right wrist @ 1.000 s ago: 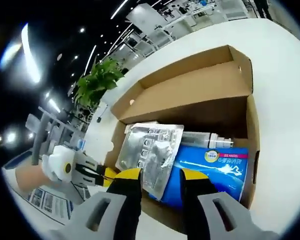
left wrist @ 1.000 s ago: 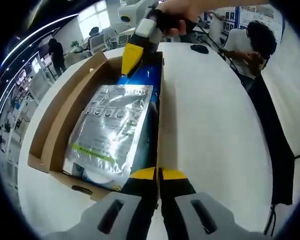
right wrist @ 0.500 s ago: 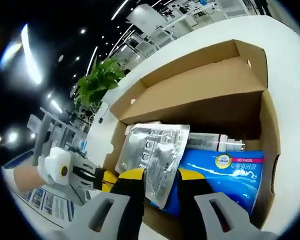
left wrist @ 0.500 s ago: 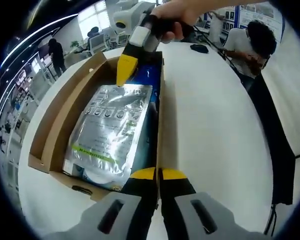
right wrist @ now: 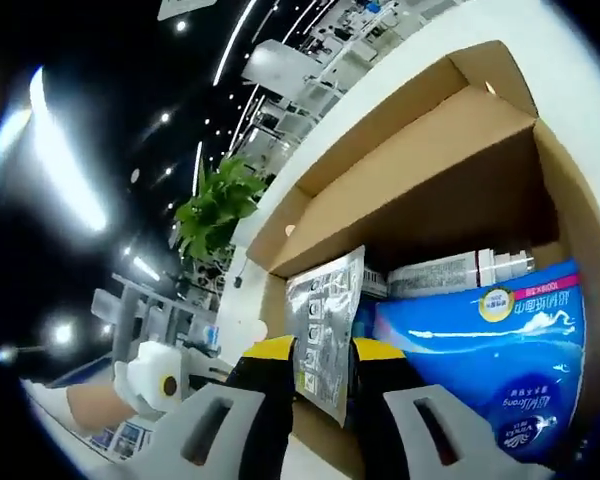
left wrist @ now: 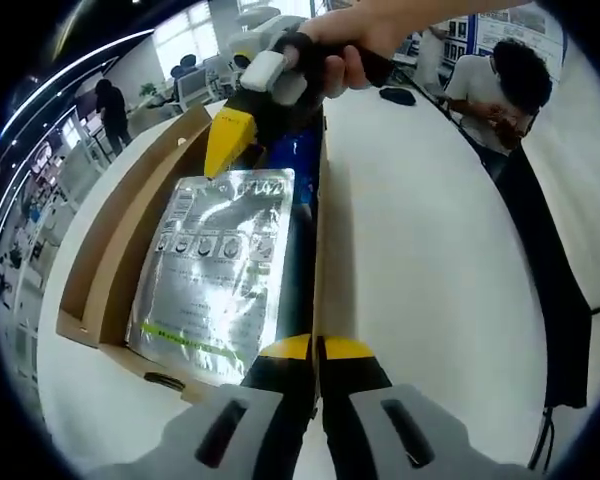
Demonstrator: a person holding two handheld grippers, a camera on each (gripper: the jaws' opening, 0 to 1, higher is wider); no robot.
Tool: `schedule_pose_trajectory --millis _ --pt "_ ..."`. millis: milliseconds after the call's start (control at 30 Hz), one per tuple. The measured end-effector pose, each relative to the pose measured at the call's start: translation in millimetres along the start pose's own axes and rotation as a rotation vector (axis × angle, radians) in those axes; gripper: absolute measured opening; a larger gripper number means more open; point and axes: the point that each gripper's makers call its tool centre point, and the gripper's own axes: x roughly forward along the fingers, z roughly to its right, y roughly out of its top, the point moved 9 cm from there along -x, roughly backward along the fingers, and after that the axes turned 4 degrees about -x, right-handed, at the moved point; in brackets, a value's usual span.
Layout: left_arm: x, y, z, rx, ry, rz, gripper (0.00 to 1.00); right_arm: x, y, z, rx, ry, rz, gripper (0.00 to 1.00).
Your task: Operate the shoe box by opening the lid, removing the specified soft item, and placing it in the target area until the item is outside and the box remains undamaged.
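In the left gripper view, the open brown cardboard shoe box [left wrist: 110, 260] sits on the left of the round white table [left wrist: 420, 280], its flap raised. A flat, shiny silver foil pouch [left wrist: 215, 265] rises from it, tilted, over a glossy blue plastic bag [left wrist: 298, 170]. My right gripper [left wrist: 225, 150], my hand [left wrist: 340, 45] wrapped round its handle, pinches the pouch's top edge between yellow tips. My left gripper [left wrist: 316, 347] rests at the box's near edge, its yellow tips pressed together on nothing.
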Motion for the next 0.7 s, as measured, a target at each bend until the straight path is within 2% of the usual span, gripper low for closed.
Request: schedule_pose_trajectory --millis 67,133,300,467,700 --pt "0.0 0.0 -0.3 -0.002 0.0 -0.001 0.0 0.9 1.5 -0.7 -0.002 0.006 0.005 0.19" --pt "-0.2 0.0 -0.3 -0.002 0.0 0.0 0.0 1.9 4.2 -2.7 0.048 0.024 0.018 0.21" --pt "-0.1 -0.4 -0.9 -0.001 -0.003 0.001 0.0 8.5 2.0 -11.4 0.002 0.03 -0.018 0.21" --pt "-0.3 -0.5 -0.6 -0.002 -0.002 0.002 0.0 16.3 3.0 -17.4 0.013 0.046 -0.007 0.2" --pt "0.0 -0.5 -0.2 -0.002 0.0 0.003 0.01 22.8 1.2 -24.2 0.032 0.057 -0.025 0.15"
